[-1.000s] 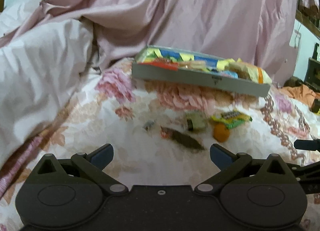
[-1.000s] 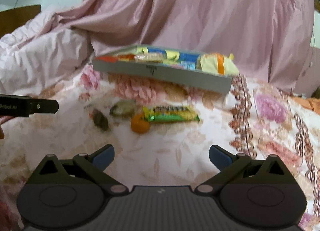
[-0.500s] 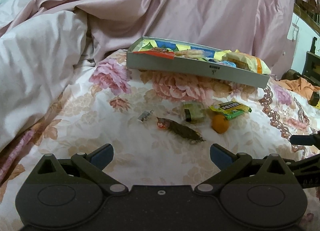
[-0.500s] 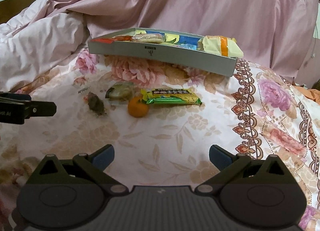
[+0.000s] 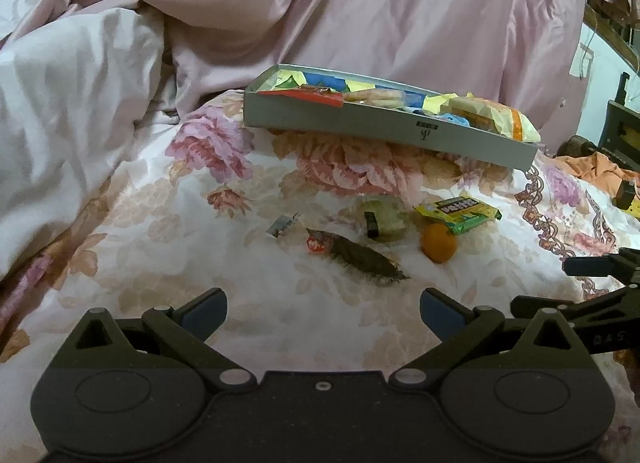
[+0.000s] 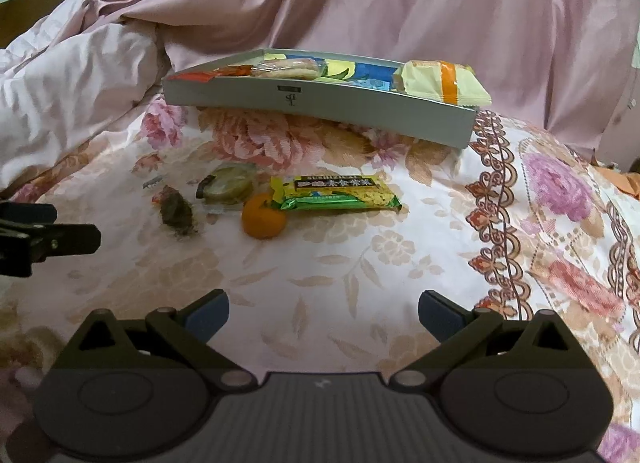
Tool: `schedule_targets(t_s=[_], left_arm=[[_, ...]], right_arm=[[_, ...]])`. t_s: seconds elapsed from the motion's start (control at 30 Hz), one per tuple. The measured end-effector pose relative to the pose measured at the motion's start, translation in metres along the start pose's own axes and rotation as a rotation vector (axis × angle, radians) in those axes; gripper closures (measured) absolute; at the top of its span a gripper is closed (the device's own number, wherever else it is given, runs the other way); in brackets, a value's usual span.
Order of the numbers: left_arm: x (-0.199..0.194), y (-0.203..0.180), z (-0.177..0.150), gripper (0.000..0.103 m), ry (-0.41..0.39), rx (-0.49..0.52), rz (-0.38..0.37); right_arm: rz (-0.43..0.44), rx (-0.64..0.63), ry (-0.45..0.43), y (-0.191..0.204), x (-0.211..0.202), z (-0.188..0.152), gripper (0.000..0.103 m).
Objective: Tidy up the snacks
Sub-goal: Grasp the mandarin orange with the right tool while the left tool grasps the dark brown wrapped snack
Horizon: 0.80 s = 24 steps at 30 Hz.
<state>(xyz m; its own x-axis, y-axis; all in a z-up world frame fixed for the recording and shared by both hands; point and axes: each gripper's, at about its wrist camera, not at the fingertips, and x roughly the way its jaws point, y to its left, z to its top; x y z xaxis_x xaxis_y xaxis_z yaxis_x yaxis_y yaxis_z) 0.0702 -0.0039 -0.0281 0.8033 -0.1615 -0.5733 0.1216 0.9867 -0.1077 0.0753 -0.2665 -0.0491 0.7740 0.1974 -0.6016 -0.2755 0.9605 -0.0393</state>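
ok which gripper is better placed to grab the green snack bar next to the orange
Probably the right gripper. It is open, and the green snack bar lies almost straight ahead of it. From the left gripper, also open, the bar sits off to the right, beyond the orange.
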Motion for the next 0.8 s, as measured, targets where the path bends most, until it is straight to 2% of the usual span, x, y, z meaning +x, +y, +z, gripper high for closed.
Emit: schedule_targets(t_s=[0.23, 0.53, 0.8], left_arm=[[0.014, -0.002, 0.006, 0.001, -0.023, 0.038, 0.016], [0.039, 0.006, 0.016, 0.001, -0.002, -0.038, -0.016], [0.058, 0.014, 0.029, 0.001, 0.023, -0.11, -0.108]], right_arm=[[0.055, -0.073, 0.014, -0.005, 0.019, 0.007, 0.0], [0.108, -0.097, 0.026, -0.011, 0.047, 0.025, 0.002], [0.142, -0.048, 0.054, -0.011, 0.063, 0.035, 0.011]])
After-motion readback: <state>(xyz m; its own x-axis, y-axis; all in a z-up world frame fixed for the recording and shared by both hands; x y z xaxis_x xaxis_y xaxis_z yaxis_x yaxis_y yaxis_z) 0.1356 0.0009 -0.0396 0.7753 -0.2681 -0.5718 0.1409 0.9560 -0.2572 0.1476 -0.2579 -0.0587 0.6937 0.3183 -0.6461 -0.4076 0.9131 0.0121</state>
